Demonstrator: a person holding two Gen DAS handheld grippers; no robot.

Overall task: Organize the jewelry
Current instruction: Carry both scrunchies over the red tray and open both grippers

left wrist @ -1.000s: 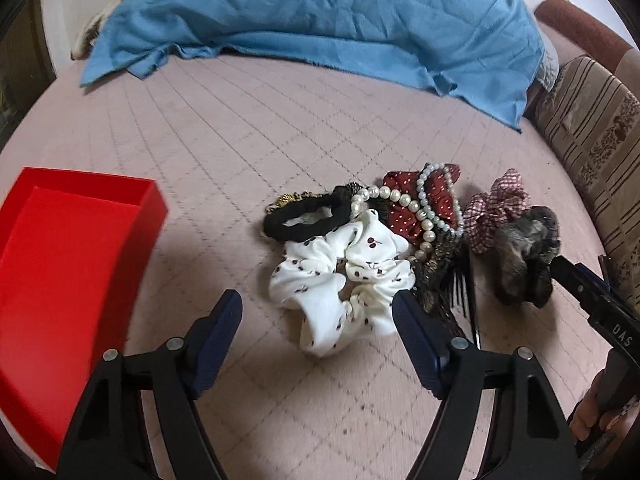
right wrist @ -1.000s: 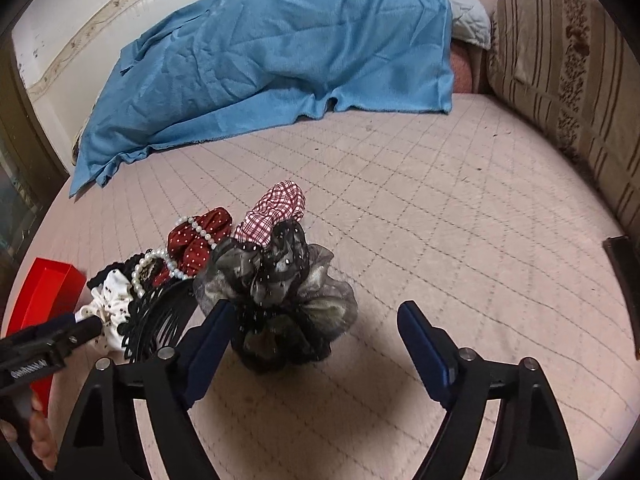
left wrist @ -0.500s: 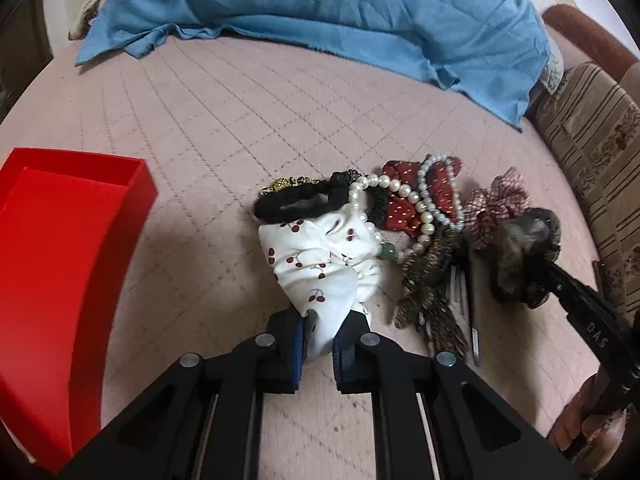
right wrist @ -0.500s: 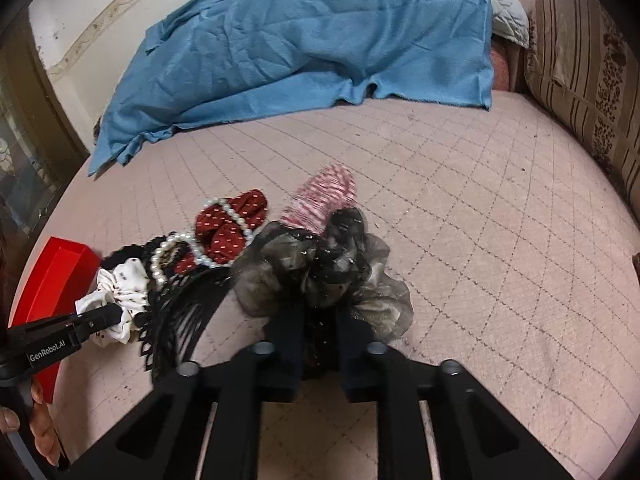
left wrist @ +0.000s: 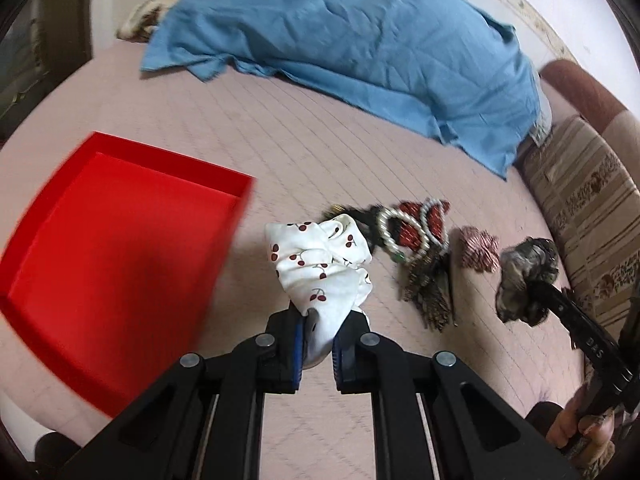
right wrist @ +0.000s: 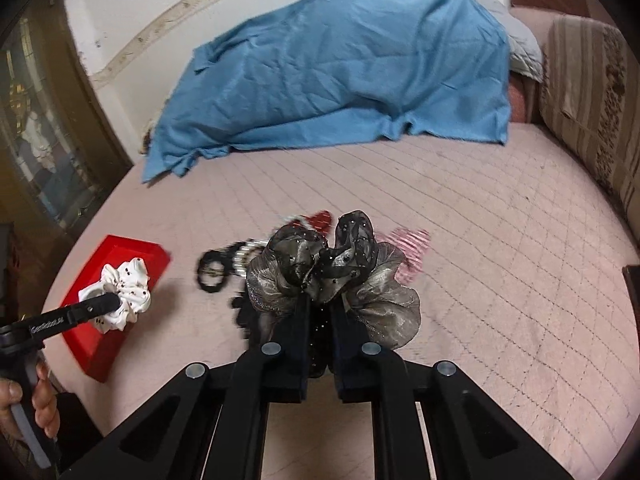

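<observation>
Both grippers, wide a second ago, now clamping: left gripper (left wrist: 316,354) lifting cherry scrunchie (left wrist: 320,264) toward red tray (left wrist: 120,240) at left; right gripper (right wrist: 319,354) lifting grey organza scrunchie (right wrist: 332,276) off bed (right wrist: 500,240). Pile (left wrist: 416,248) shrinking.

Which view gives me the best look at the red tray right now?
The left wrist view: the red tray fills the left side, its open inside and far rim visible. In the right wrist view it is small at the left edge, partly hidden behind the white cherry scrunchie in the left gripper.

Soft even indoor light, faint shadows, motion blur, curved fisheye edges
</observation>
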